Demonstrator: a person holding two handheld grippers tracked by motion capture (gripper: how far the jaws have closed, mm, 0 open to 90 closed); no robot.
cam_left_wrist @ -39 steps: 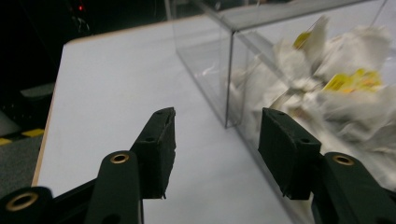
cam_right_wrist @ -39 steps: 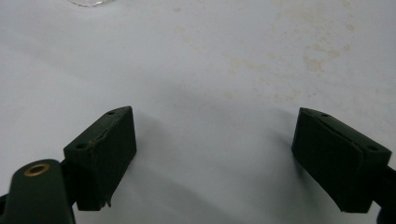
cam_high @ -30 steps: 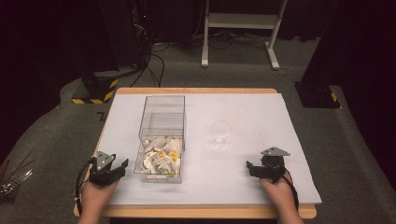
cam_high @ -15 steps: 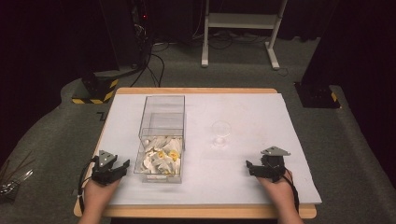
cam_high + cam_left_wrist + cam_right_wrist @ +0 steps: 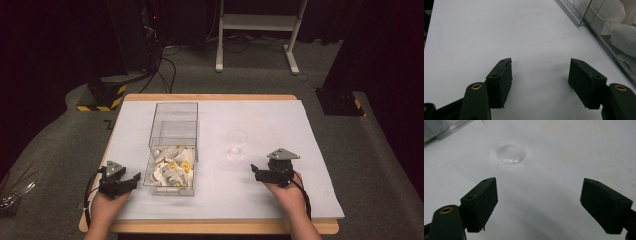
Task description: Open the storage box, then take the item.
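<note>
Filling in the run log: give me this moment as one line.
left gripper: open, jaws just opening, empty, beside box | right gripper: open, empty, near glass | box: holds white packets

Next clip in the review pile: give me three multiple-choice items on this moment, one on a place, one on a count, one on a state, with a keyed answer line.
1. Where does the clear glass stand?
A. inside the clear box
B. on the white sheet, between the clear box and the right tool
C. on the floor

2. How many clear boxes are on the table?
A. one
B. two
C. three

3. What is between the left tool's jaws?
A. the glass
B. a paper packet
C. nothing

Answers: 1 B, it stands right of the clear box, ahead of the right tool; 2 A, a single box; 3 C, the left tool shows bare sheet between open jaws.
</note>
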